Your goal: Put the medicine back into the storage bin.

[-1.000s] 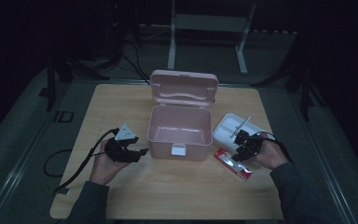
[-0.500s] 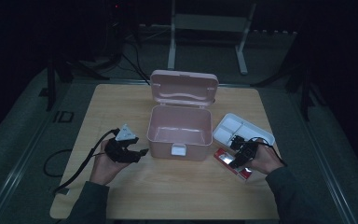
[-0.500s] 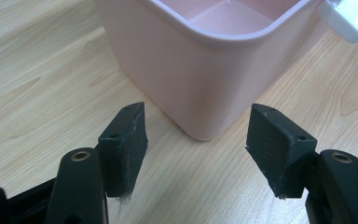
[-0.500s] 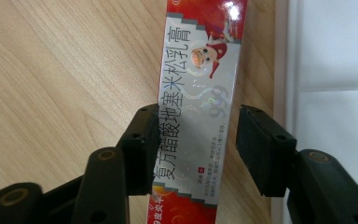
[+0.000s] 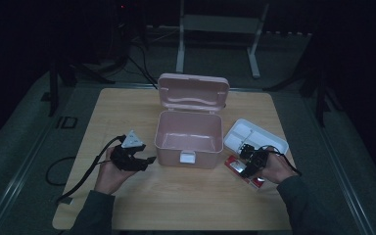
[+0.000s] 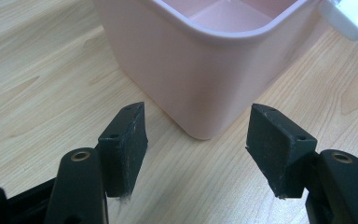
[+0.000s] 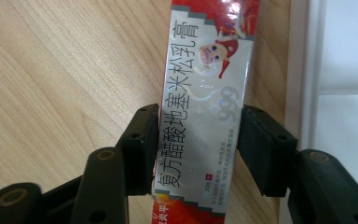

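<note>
One pink box (image 5: 189, 132) — open, one white tray (image 5: 256, 137)

A box (image 5: 189, 142) is sitting at the centre of the table (image 5: 127, 107), its lid (image 5: 193, 93) standing open at its 12 o'clock side. A tray (image 5: 269, 138) is lying at the box's 3 o'clock, well apart from the left gripper (image 5: 144, 160), which is resting at the box's 8 o'clock, just beside its corner. A carton (image 7: 205, 116) is lying flat on the table at the tray's 7 o'clock, just beside the tray's edge. The right gripper (image 5: 245, 164) is sitting over the carton, one jaw on either side of it.
</note>
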Demonstrator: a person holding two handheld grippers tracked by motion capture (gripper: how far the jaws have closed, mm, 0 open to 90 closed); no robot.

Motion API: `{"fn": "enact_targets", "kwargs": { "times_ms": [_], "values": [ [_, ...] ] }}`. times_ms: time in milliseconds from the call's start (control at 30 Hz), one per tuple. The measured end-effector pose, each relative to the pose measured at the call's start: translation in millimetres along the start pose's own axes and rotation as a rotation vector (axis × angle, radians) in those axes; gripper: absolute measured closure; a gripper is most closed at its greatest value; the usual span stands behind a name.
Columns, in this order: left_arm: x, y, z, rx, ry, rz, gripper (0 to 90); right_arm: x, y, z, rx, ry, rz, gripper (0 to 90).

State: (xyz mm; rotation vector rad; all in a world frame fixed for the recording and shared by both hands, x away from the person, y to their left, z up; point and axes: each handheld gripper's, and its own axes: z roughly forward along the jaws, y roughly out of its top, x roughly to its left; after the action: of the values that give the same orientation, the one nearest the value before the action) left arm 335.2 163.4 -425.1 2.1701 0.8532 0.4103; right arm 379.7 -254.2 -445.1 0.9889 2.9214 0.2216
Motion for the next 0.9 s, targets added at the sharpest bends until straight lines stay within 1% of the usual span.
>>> {"fn": "enact_targets", "kwargs": {
  "times_ms": [100, 233, 500, 567, 667, 767, 900],
  "values": [
    [-0.1, 0.0, 0.1, 0.005, -0.001, 0.001, 37.6, 0.2, 0.3, -0.1, 0.004, -0.007, -0.009, 49.3],
    [-0.5, -0.1, 0.8, 0.007, -0.002, 0.002, 37.6, 0.3, 1.2, 0.6, 0.009, -0.004, -0.013, 48.8],
    [-0.5, -0.2, 0.8, 0.007, -0.003, 0.001, 37.6, -0.7, 2.5, 4.7, 0.024, -0.005, -0.049, 47.1],
    [-0.6, -0.3, 1.3, 0.007, -0.003, 0.000, 37.6, -0.4, 3.1, 6.5, 0.038, -0.011, -0.063, 47.4],
    [-0.7, -0.3, 1.2, 0.007, -0.004, 0.000, 37.5, -0.9, 3.3, 5.7, 0.044, -0.012, -0.076, 49.7],
    [-0.5, -0.3, 1.0, 0.006, -0.003, 0.001, 37.6, -1.3, 2.1, 5.1, 0.051, -0.005, -0.093, 50.4],
    [-0.8, -0.5, 1.9, 0.006, -0.004, -0.001, 37.5, -1.8, -1.2, 3.7, 0.049, -0.001, -0.099, 50.6]
  ]
}}
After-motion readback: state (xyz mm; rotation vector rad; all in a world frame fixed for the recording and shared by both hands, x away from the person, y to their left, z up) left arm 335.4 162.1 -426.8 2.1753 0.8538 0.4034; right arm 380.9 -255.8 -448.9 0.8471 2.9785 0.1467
